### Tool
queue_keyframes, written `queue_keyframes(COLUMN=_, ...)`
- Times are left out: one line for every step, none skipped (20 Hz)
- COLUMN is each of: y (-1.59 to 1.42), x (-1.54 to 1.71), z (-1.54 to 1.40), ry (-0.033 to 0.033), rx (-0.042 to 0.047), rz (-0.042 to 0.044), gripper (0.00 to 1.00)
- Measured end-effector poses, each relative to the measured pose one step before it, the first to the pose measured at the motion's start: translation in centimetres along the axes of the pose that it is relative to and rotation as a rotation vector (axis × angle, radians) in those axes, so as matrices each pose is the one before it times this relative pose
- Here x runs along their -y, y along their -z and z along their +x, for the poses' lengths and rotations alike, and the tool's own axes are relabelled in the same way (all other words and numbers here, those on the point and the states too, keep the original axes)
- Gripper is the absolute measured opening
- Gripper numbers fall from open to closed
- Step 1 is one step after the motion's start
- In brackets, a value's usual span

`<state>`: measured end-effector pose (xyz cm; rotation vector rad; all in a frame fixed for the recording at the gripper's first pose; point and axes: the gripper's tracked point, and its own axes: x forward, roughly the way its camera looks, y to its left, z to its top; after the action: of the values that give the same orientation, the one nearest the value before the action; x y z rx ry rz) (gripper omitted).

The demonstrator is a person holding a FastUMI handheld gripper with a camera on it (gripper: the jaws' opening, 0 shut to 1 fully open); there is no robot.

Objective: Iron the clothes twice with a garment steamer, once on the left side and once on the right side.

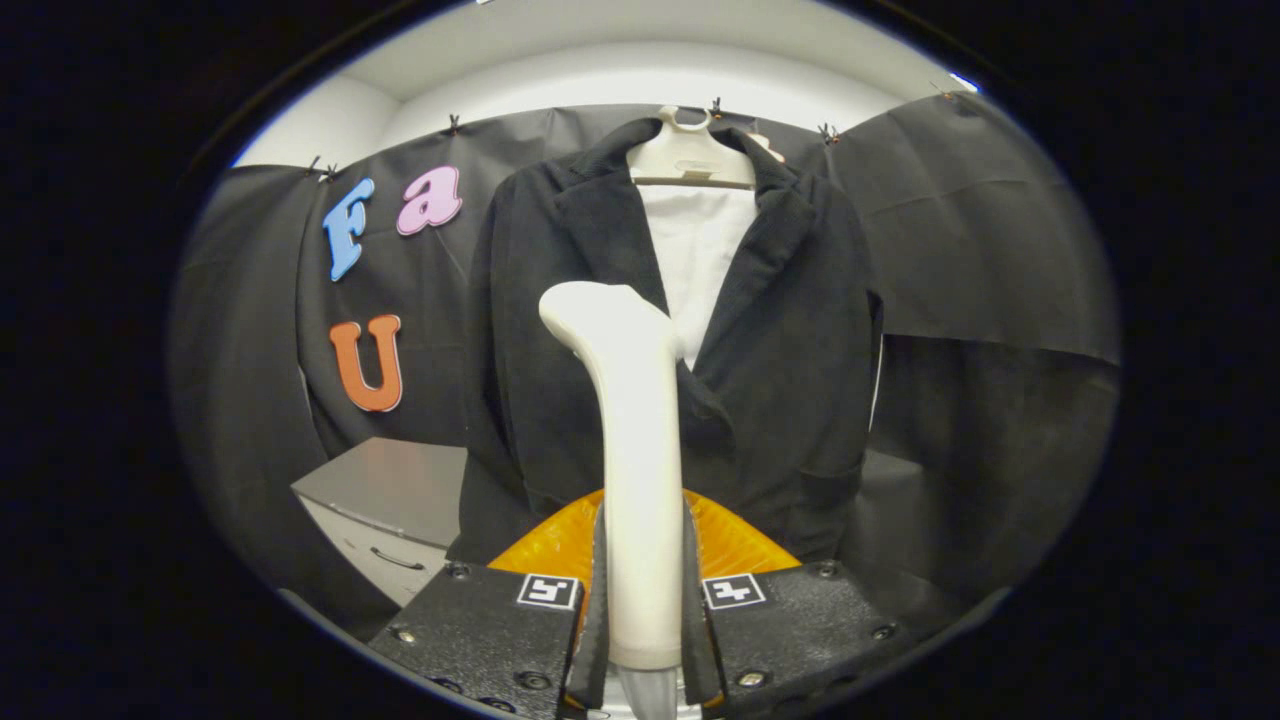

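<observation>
Tongs (642,600) clamped on cream plastic garment steamer (630,430), head short of dark jacket (780,340) on pale hanger (690,160), grey cabinet (390,500) beside hem

The garment steamer (638,470) hides the middle of the black jacket (780,380) behind it. The gripper (645,610) fingers, clamped on the steamer's handle, cover its sides; its lower end is cut off.

A white hanger (690,160) on the wall carries the dark jacket (790,350).
</observation>
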<state>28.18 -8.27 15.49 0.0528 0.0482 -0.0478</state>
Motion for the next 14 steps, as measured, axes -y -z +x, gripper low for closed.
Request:
queue_keyframes(y=0.419, x=0.017, z=-0.066, ry=0.00332, rx=-0.00494, rz=-0.00609, gripper=0.32)
queue_keyframes(y=0.419, x=-0.017, z=-0.032, ry=0.00144, rx=-0.00561, rz=-0.00165, gripper=0.32)
queue_keyframes(y=0.364, x=-0.021, z=-0.144, ry=0.00253, rx=-0.00442, rz=-0.00338, gripper=0.32)
queue_keyframes(y=0.43, x=-0.001, z=-0.039, ry=0.00423, rx=-0.00464, rz=-0.0037, gripper=0.32)
queue_keyframes(y=0.45, x=0.065, z=0.005, ry=0.00329, rx=-0.00375, rz=-0.00415, gripper=0.32)
queue_keyframes(y=0.399, x=-0.039, z=-0.047, ry=0.00174, rx=-0.00501, rz=-0.0066, gripper=0.32)
queue_keyframes(y=0.436, x=-0.03, z=-0.026, ry=0.00131, rx=-0.0043, rz=-0.00096, gripper=0.32)
queue_keyframes(y=0.527, x=-0.116, z=-0.016, ry=0.00153, rx=-0.01012, rz=-0.00122, gripper=0.32)
queue_keyframes(y=0.496, x=0.045, z=0.034, ry=0.00068, rx=-0.01089, rz=0.00419, gripper=0.32)
queue_keyframes(y=0.608, x=0.019, z=0.077, ry=-0.00139, rx=-0.01732, rz=0.00588, gripper=0.32)
queue_keyframes(y=0.77, x=0.026, z=0.088, ry=-0.00067, rx=-0.01789, rz=0.01127, gripper=0.32)
queue_keyframes(y=0.453, x=0.111, z=-0.002, ry=0.00268, rx=-0.00708, rz=0.00522, gripper=0.32)
queue_keyframes(y=0.329, x=0.179, z=0.076, ry=0.00787, rx=-0.00163, rz=-0.00687, gripper=0.32)
queue_keyframes(y=0.306, x=0.29, z=0.202, ry=0.00336, rx=-0.00753, rz=-0.00082, gripper=0.32)
